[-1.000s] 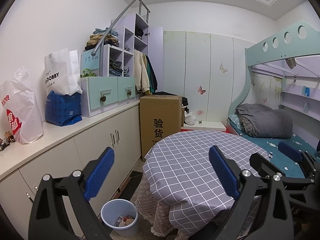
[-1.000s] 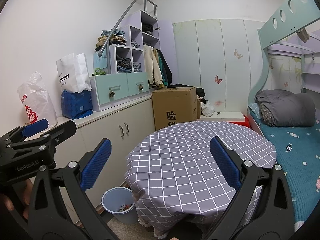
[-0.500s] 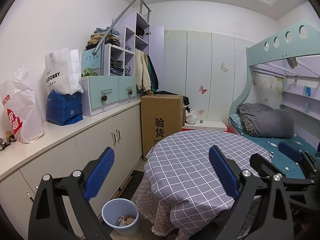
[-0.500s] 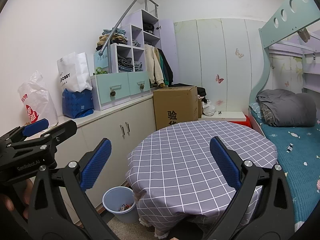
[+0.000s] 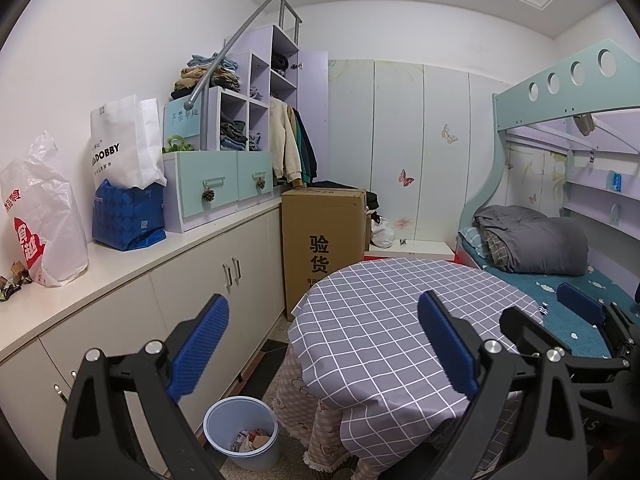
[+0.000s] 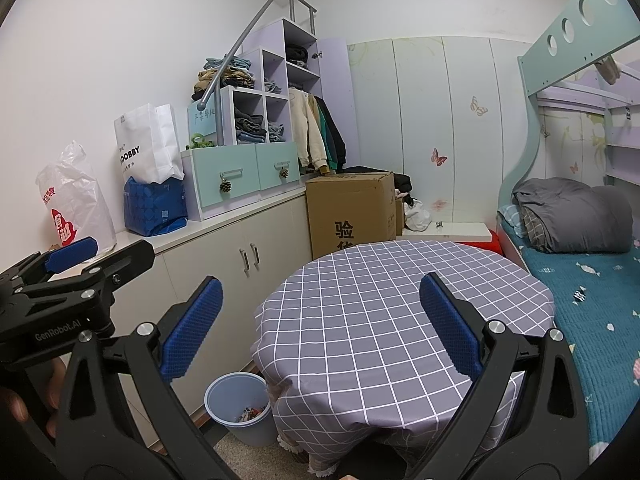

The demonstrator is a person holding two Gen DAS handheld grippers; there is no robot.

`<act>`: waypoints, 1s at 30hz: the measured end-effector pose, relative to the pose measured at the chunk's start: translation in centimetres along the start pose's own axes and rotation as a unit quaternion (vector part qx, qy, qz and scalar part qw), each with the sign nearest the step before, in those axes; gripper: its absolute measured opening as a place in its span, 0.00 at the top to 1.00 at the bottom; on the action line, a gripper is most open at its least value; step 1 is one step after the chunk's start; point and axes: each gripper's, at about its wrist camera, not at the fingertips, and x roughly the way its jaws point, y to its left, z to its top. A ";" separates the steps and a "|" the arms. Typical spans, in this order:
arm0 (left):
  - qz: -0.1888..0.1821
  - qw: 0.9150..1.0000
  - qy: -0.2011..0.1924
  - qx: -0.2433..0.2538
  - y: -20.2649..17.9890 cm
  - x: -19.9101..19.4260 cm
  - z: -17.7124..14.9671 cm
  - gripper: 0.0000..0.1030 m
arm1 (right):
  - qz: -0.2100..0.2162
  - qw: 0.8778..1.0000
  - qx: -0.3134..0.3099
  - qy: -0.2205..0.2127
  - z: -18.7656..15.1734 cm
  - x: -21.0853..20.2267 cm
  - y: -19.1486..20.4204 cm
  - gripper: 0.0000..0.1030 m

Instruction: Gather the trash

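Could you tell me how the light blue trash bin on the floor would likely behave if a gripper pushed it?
The trash bin looks like thin plastic holding only a few scraps, so it is probably light and would slide easily. Being taller than wide, a high push might tip it.

Checked cloth covers the table (image 5: 384, 320); the bin (image 5: 224, 432) looks smooth plastic.
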 end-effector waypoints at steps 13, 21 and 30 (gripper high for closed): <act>0.000 1.000 0.001 0.000 0.2 0.1 0.0 0.09 | 0.000 1.000 -0.001 0.002 -0.1 0.1 0.0 0.06; 0.001 1.000 0.001 0.001 0.1 0.1 0.1 0.09 | 0.001 1.000 0.000 0.003 -0.2 0.2 0.0 0.06; 0.001 1.000 0.002 0.001 0.0 0.1 0.1 0.09 | 0.001 1.000 0.000 0.003 -0.2 0.2 0.1 0.06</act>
